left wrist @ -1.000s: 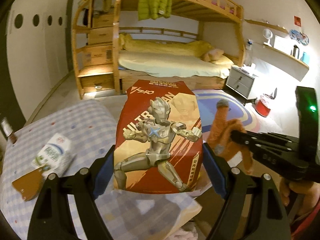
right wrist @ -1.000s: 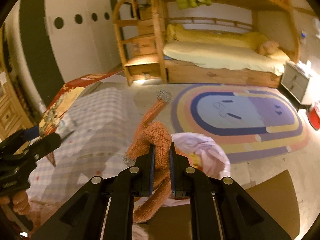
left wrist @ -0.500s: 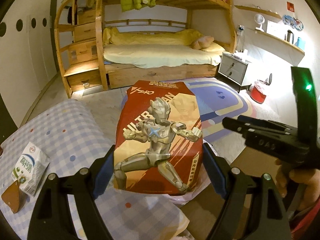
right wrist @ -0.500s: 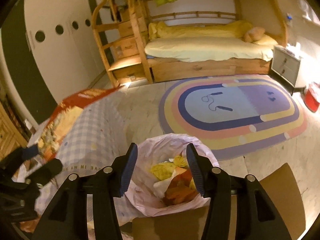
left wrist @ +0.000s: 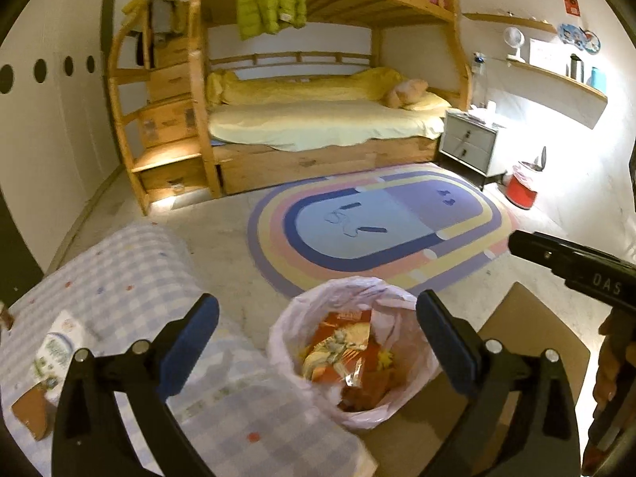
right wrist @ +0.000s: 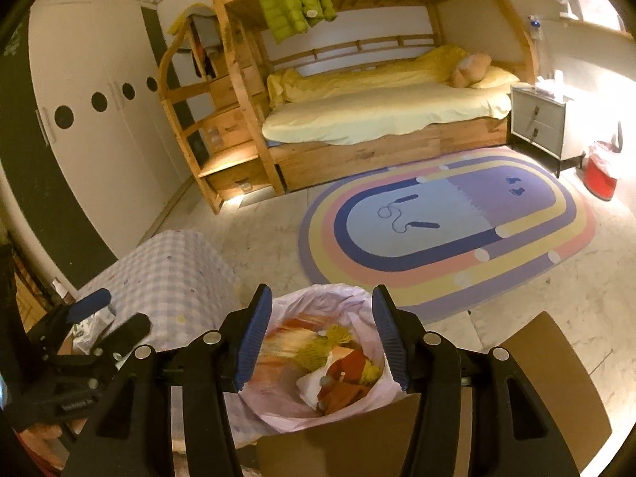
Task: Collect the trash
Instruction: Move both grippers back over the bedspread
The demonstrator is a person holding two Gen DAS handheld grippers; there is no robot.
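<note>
Checked tablecloth [left wrist: 151, 278] carried a milk carton [left wrist: 59, 348] at left, pink trash bag [left wrist: 349, 298] beside it held the red Ultraman snack packet [left wrist: 338, 342], with left gripper [left wrist: 318, 318] and right gripper [right wrist: 322, 330] both spread wide, empty, above the bag.

Trash bag [left wrist: 353, 361] mouth open between table [left wrist: 167, 278] and chair [left wrist: 528, 334]

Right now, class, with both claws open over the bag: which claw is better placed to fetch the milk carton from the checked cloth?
Left. The carton lies at that claw's own side on the cloth, while the right claw hangs over the bag, farther from it.
</note>
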